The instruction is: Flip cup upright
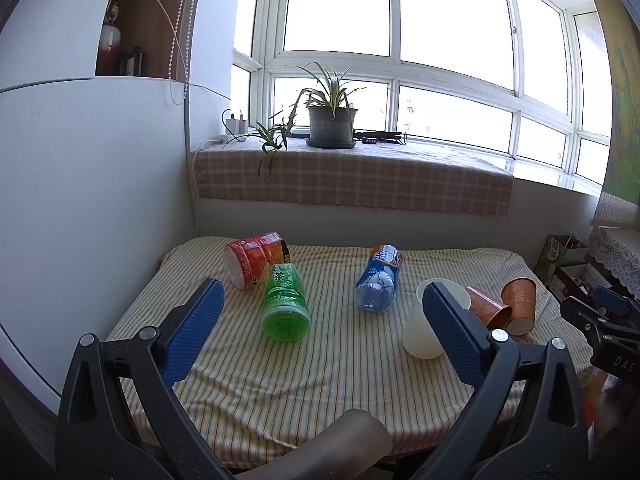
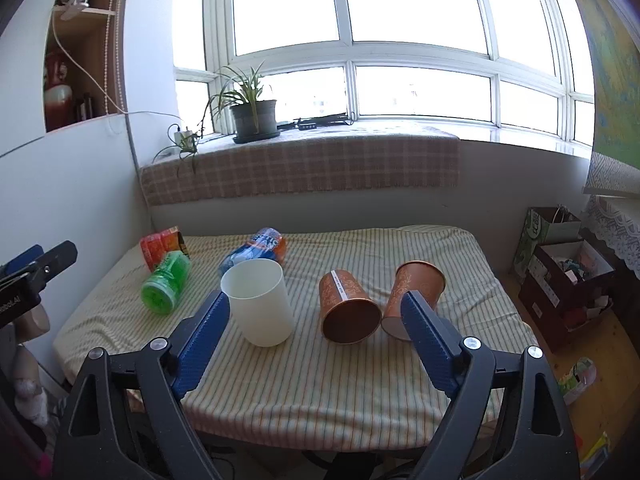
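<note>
Judging the white cup [image 2: 259, 305], lying tilted on the striped table [image 2: 360, 368] at about 11 o'clock from the right gripper [image 2: 316, 338], as light, thin-walled and easily crushed, best pinched gently across its rim, both right gripper and left gripper [image 1: 320, 332] fingers spread wide, holding nothing.

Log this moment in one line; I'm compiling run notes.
stage: pre-grasp | left gripper: open | right gripper: open | white cup, two copper cups: lying on sides
</note>
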{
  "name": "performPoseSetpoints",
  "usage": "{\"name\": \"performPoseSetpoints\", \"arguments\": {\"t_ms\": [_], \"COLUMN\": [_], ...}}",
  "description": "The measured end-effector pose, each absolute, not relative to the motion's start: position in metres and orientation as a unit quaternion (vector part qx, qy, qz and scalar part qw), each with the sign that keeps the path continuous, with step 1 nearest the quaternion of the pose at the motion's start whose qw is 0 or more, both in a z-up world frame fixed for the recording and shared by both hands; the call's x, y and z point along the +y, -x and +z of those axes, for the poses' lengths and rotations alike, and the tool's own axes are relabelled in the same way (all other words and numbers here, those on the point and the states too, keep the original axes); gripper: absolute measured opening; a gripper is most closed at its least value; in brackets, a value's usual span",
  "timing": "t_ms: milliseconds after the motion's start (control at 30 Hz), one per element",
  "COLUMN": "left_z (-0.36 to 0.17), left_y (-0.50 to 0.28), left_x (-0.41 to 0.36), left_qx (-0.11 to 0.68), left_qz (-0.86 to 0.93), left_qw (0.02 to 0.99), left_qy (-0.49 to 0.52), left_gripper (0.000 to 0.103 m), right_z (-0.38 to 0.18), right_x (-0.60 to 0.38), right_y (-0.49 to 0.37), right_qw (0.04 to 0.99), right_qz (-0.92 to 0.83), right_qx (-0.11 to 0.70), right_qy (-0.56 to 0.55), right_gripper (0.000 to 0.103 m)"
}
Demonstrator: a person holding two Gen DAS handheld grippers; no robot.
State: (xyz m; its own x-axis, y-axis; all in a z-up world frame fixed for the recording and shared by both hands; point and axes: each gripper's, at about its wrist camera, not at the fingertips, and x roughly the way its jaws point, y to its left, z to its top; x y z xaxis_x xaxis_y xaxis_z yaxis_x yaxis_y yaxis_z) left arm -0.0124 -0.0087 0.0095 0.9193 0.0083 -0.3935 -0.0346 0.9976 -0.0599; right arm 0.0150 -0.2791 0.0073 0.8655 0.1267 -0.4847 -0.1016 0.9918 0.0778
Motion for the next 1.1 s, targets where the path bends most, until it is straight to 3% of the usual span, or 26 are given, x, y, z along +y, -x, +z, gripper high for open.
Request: {"name": "performPoseSetpoints", "arguments": {"t_ms": [233, 1100], "left_z": [0.0089, 0.0065], "left_y": [0.0133, 0.0083], "left_x": [-0.0087, -0.0095], "left_qx": [0.204, 0.21], "left_qz": [0.013, 0.013], "left_qw": [0.978, 0.977], "left_qy": [0.035, 0.035], "left_gripper": [0.101, 0.101], "right_z": [0.0096, 0.0046], "right_x": [-0.2754, -0.2742], "right_y": [-0.0146, -0.0231], "right_qw": [0.969, 0.967], "right_qz": [0.053, 0.051], "right_qx": [0.239, 0.248], "right_qy": [-0.021, -0.026], "right_gripper": [0.097, 0.097]}}
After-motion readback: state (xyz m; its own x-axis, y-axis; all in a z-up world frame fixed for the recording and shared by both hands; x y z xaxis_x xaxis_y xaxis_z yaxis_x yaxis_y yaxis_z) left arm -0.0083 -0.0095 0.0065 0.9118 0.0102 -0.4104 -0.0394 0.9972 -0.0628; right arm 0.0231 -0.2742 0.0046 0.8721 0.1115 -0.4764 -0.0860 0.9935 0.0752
